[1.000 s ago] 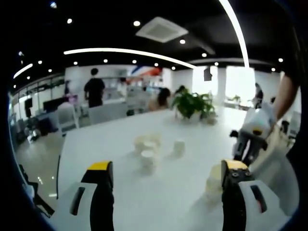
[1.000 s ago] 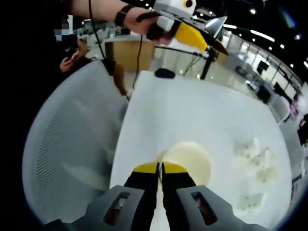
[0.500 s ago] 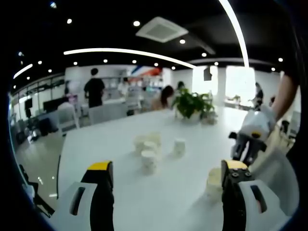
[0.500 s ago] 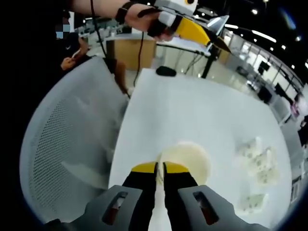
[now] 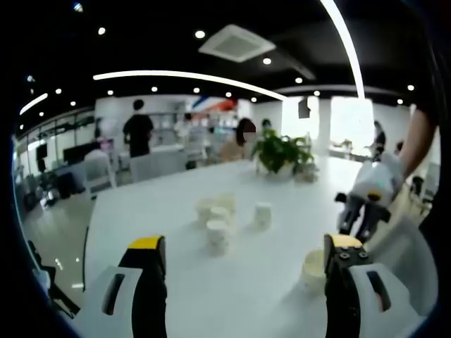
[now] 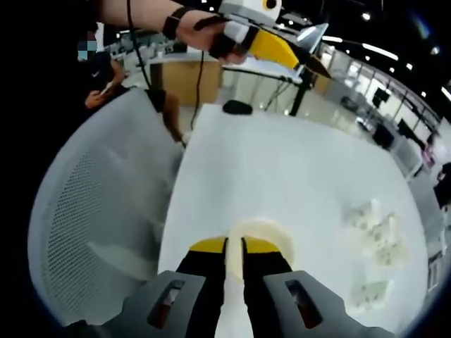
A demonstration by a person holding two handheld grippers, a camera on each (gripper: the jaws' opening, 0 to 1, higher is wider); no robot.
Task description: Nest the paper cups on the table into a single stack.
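In the left gripper view, a cluster of white paper cups [image 5: 213, 208] stands mid-table, with a single cup [image 5: 262, 215] to its right and another cup [image 5: 217, 236] in front. My left gripper [image 5: 244, 245] is open wide above the near table. A further cup [image 5: 313, 267] stands by its right jaw, partly hidden. My right gripper [image 5: 361, 229] hangs just above that cup. In the right gripper view, my right gripper [image 6: 235, 246] has its jaws narrowly parted over the rim of that cup [image 6: 268, 232]. The other cups [image 6: 377, 227] lie at the right. My left gripper [image 6: 317, 53] shows at the top.
A grey mesh chair [image 6: 91, 211] stands at the table's left edge in the right gripper view. A dark object [image 6: 238, 107] lies at the table's far end. A potted plant [image 5: 282, 151] sits at the far side in the left gripper view, with people and desks behind.
The right gripper's jaws have parted a little, and the cup under them looks smaller and lower in its view. The left gripper has stayed still and open.
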